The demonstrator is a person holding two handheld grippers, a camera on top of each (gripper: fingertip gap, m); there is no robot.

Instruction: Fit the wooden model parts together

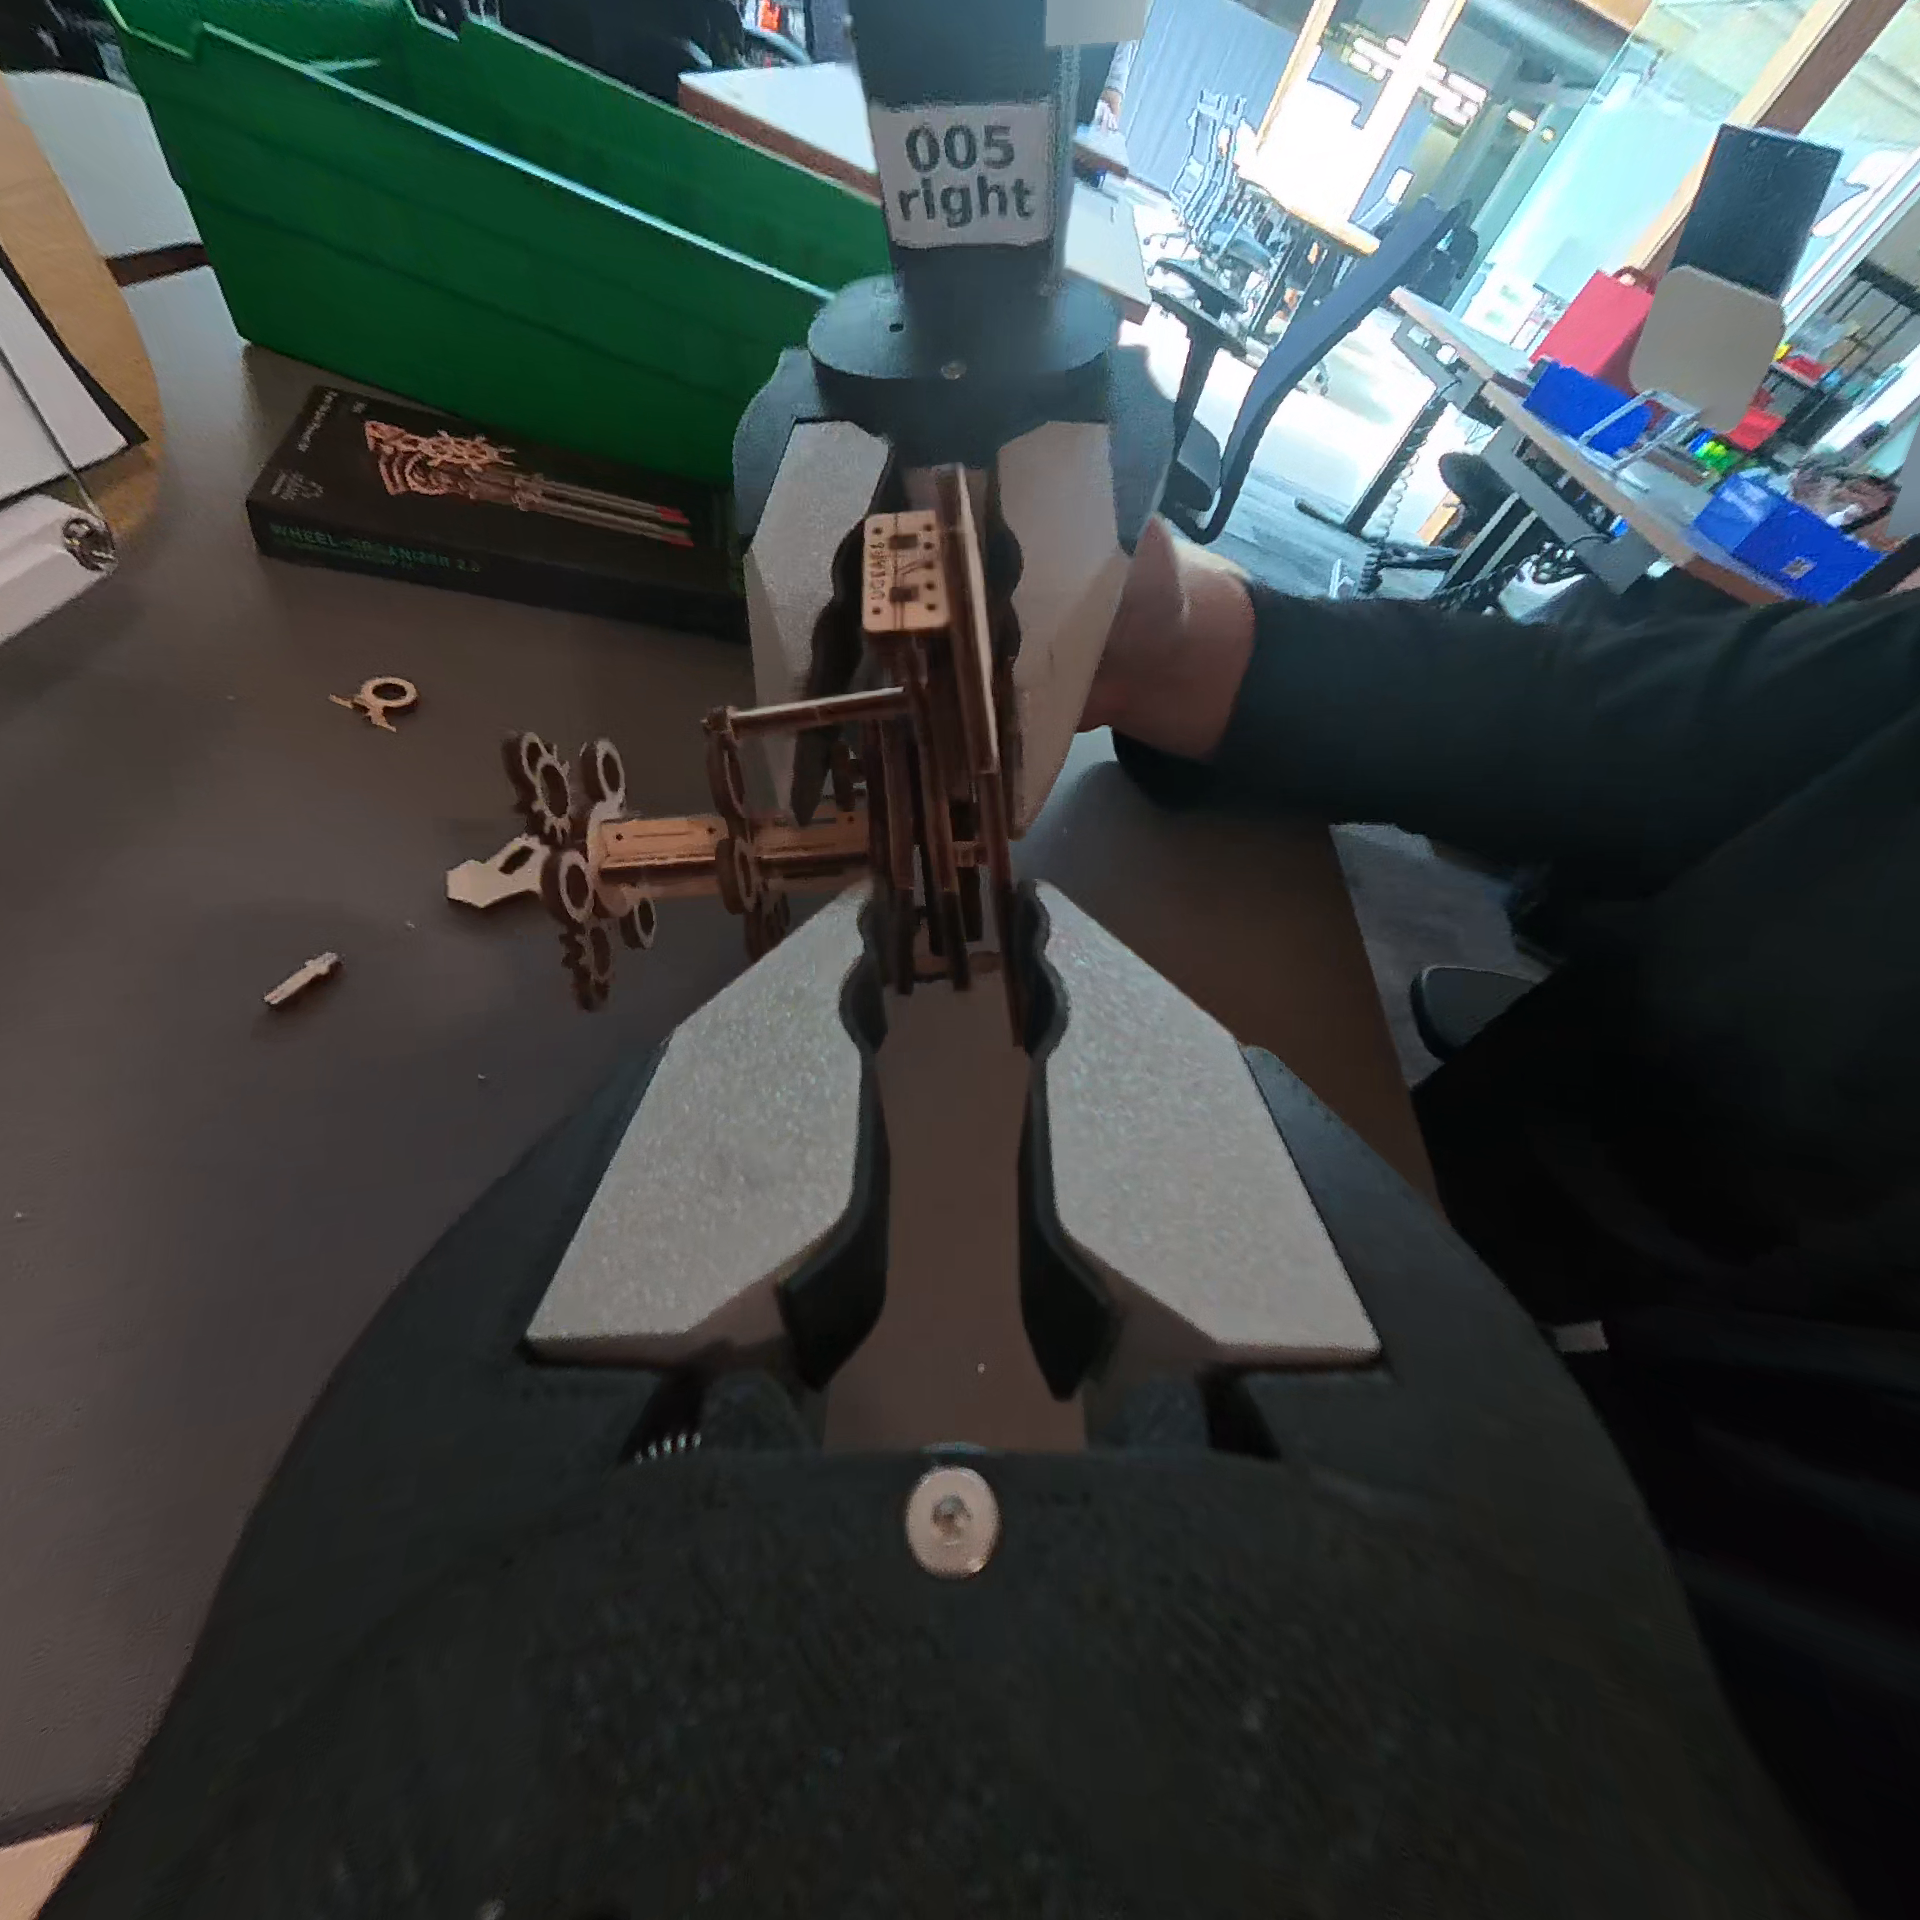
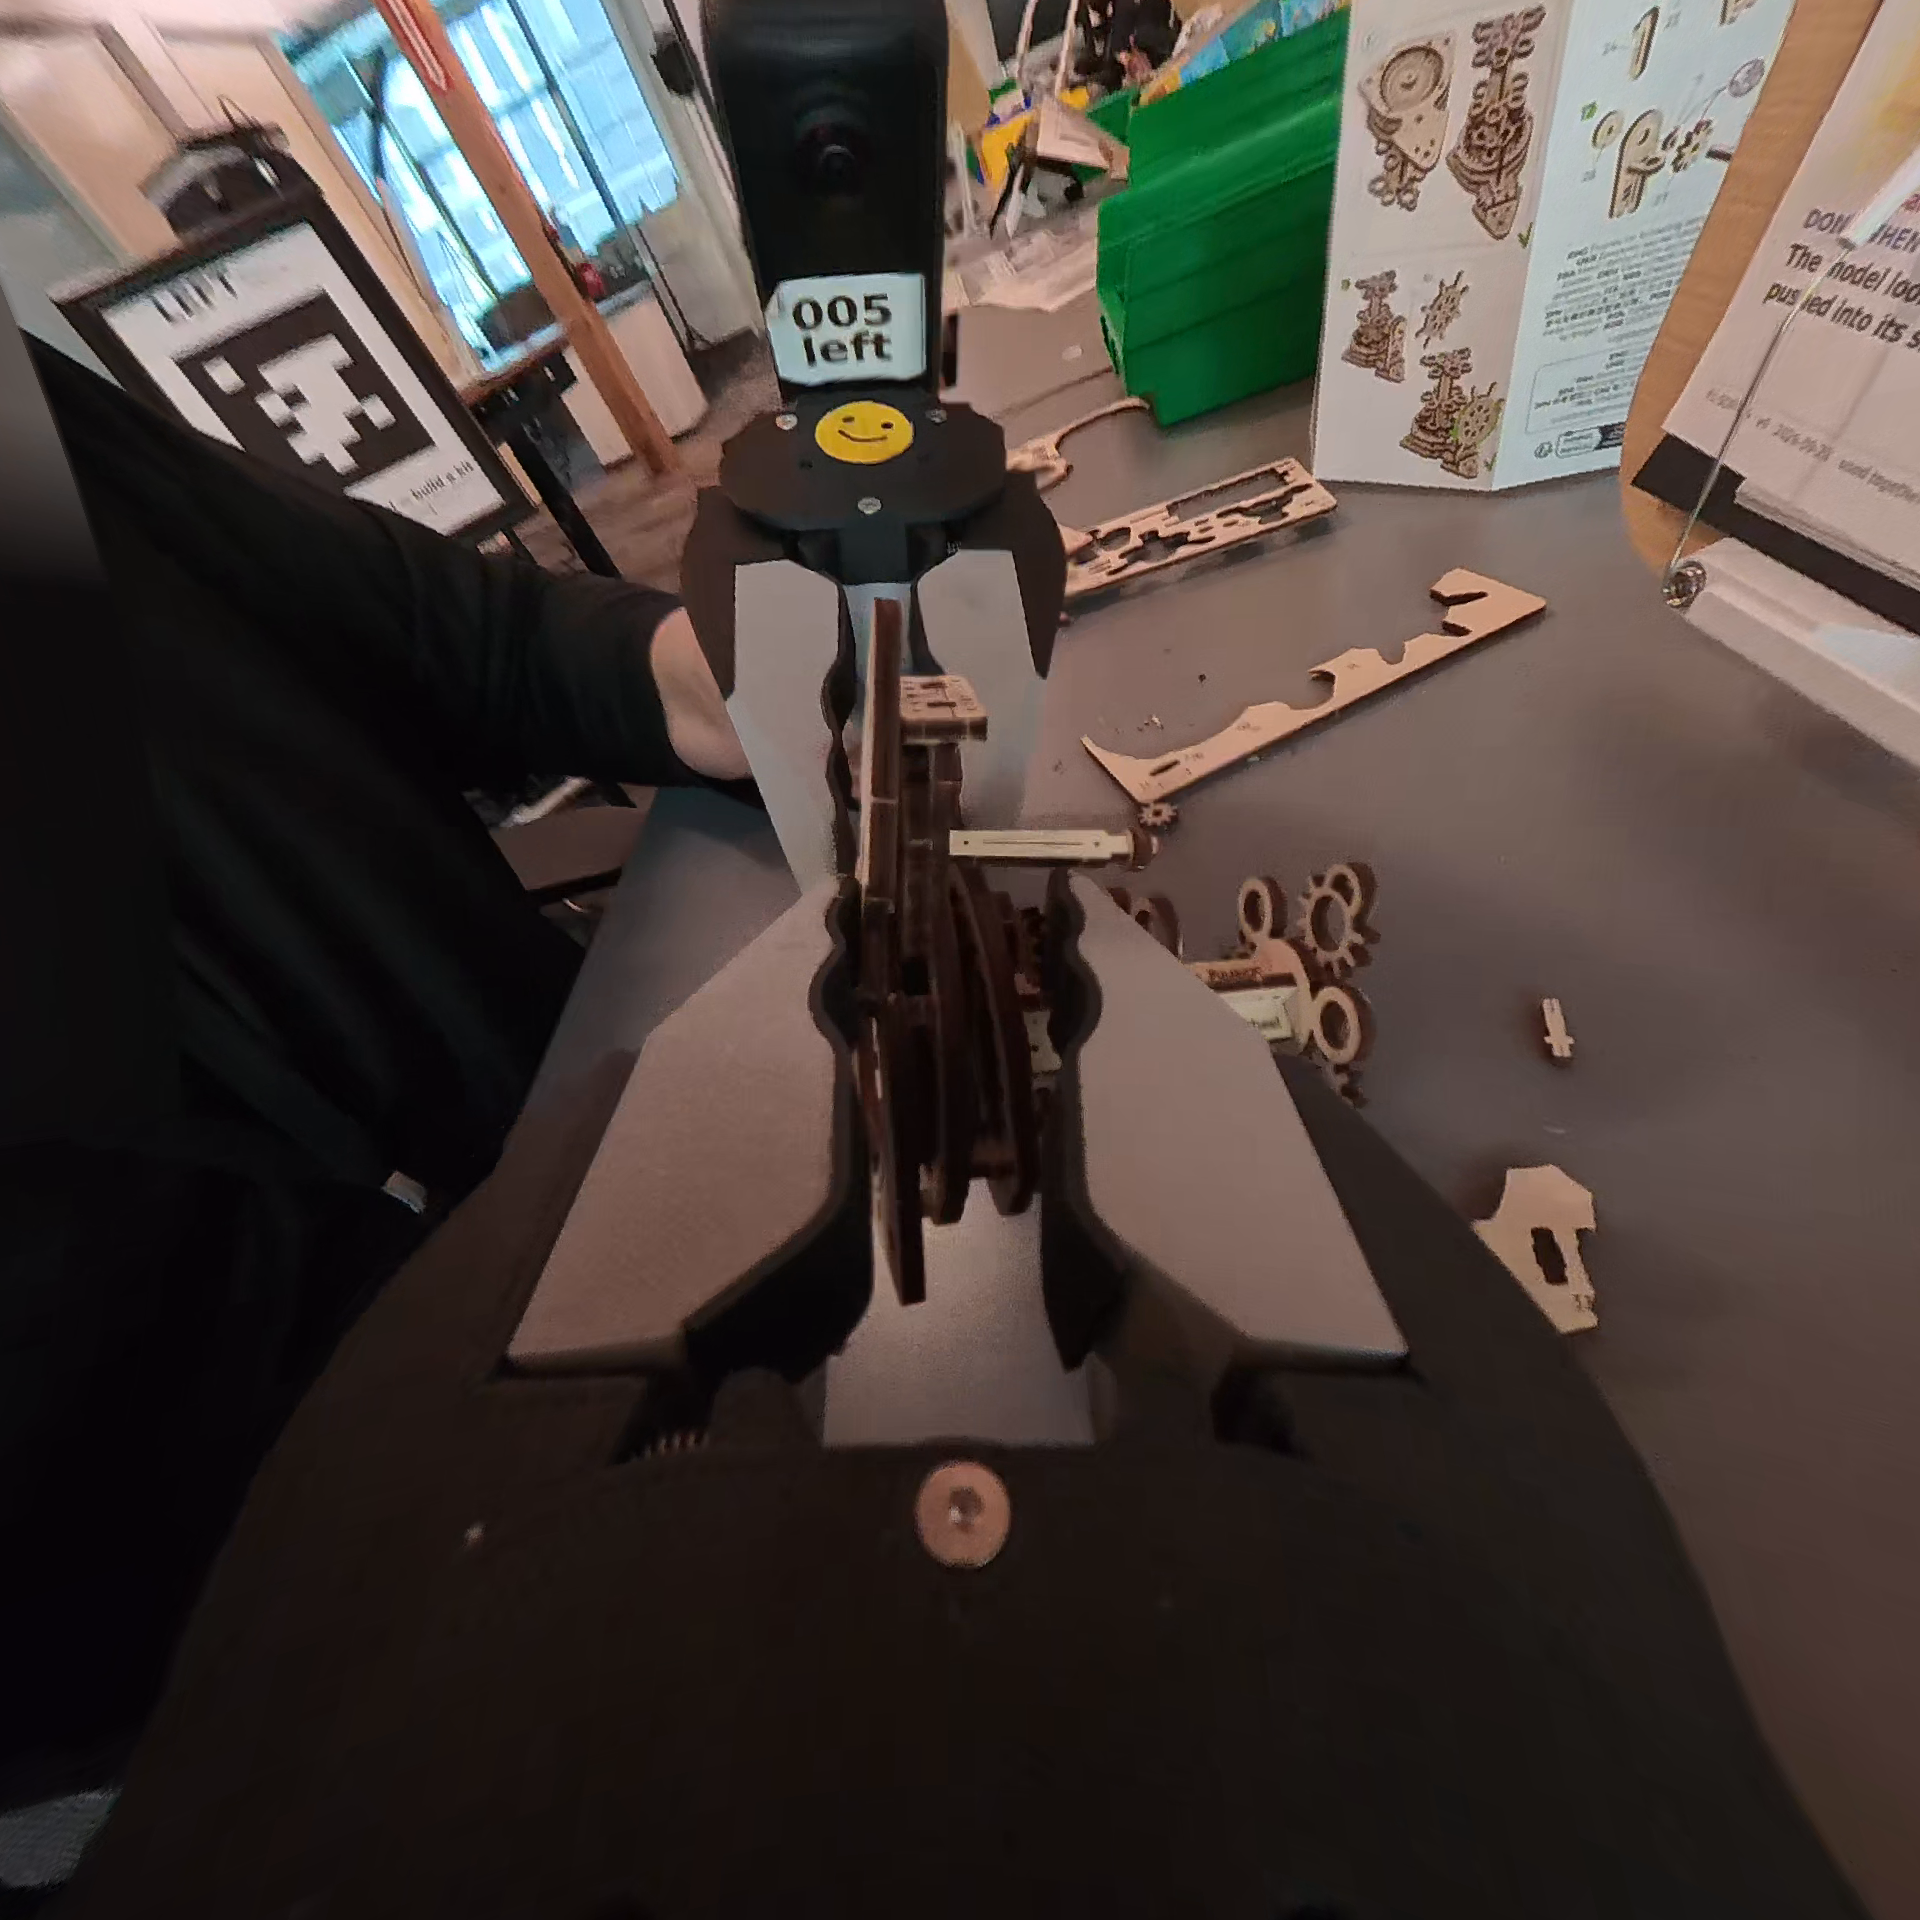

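A wooden gear model of stacked brown plates stands upright between both grippers, above the dark table. My left gripper is shut on its near end. My right gripper comes from the far side and is shut on its other end. A wooden shaft with flower-shaped gears sticks out sideways from the model. In the right wrist view my right gripper clamps the model, and the left gripper grips it from beyond. A thin peg projects to the right.
Loose parts lie on the table: a ring piece, a small peg, a flat piece and wooden offcut sheets. A black box, green bins and an instruction leaflet stand behind. A person's sleeve is at the right. The tips of both grippers are at nearly the same place. Both grippers' tips are roughly 12 cm from the flat piece. It turns up in the left wrist view as well.
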